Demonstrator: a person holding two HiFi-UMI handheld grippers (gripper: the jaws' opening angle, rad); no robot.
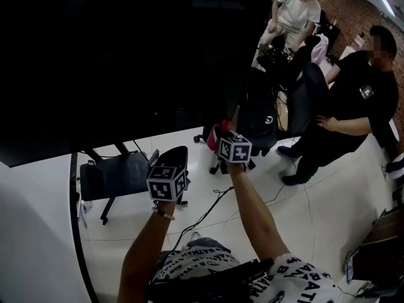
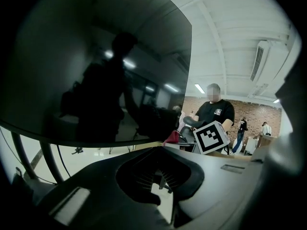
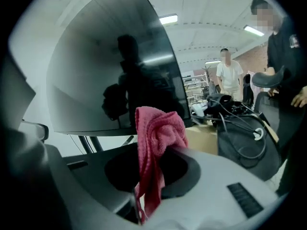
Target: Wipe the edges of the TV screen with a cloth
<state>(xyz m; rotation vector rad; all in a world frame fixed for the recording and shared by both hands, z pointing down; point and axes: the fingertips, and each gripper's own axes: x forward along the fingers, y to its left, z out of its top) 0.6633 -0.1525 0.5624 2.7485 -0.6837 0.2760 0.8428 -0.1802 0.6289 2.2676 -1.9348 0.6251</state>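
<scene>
The room has a pale floor [image 1: 328, 188], a brick wall [image 1: 344, 17] at the far right and two people [image 1: 360, 93] standing beside it.

In the head view the dark TV screen [image 1: 120, 62] fills the upper left, with its bottom edge slanting above a black chair [image 1: 117, 175]. The right gripper [image 1: 221, 133] sits just under the screen's lower right corner with a pink cloth [image 1: 213, 137] in its tip. The left gripper [image 1: 173, 161] hangs lower, below the bottom edge and apart from the screen.

In the left gripper view, the left gripper [image 2: 160, 183] has its jaws only slightly apart. A sliver of floor shows between them and they hold nothing. The TV screen [image 2: 96, 66] rises ahead, and the cloth [image 2: 172, 138] shows as a small red patch by the lower right corner.

In the right gripper view, the right gripper [image 3: 144, 190] is clamped on the cloth [image 3: 160, 128]. A bunched head of fabric stands above the jaws and a tail hangs below. The TV screen [image 3: 110, 71] is close in front, but I cannot tell whether the cloth touches it.

The cloth looks light, soft and floppy, so the grip on a gathered fold suits it, and the loose head is the part to press along the frame. The screen is likely fragile and top-heavy on its stand, so light pressure seems wise.
</scene>
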